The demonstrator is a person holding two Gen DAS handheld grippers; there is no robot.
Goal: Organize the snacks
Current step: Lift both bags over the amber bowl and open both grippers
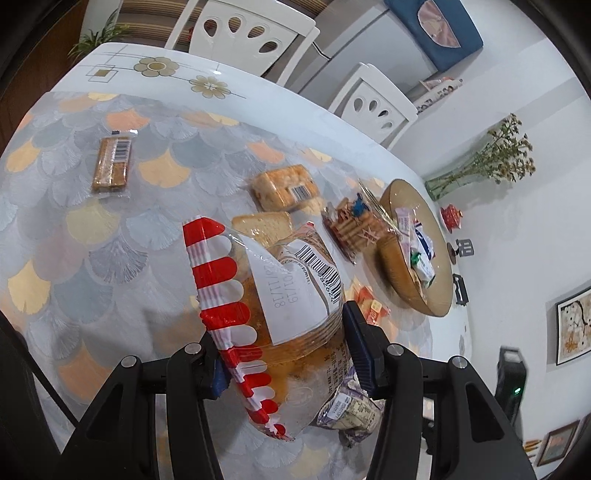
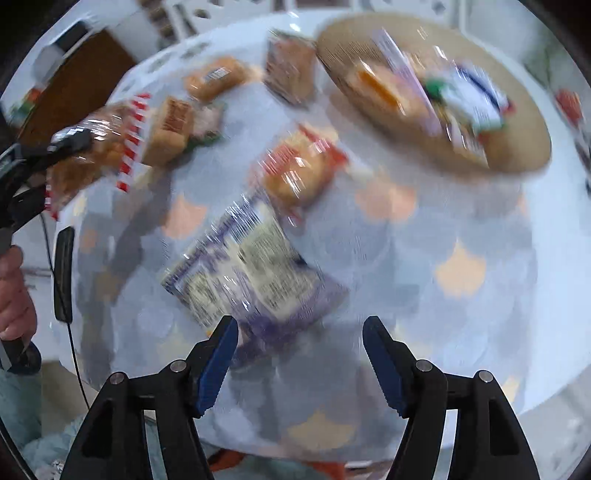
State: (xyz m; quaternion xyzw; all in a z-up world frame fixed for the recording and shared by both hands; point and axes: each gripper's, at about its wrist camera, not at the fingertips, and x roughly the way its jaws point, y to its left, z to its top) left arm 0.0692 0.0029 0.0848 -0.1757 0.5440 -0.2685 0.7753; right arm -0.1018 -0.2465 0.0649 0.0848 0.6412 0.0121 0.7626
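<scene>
My left gripper is shut on a clear red-and-white striped bag of cake and holds it above the table. It also shows at the left of the blurred right wrist view. My right gripper is open and empty just above a purple snack packet. A round wooden tray with several packets stands at the right; in the right wrist view the tray is at the upper right. A red-wrapped bun lies between the packet and the tray.
A cracker bar, a wrapped cake, a toast slice and a biscuit pack lie on the scalloped cloth. White chairs stand behind the table. A vase stands past the tray.
</scene>
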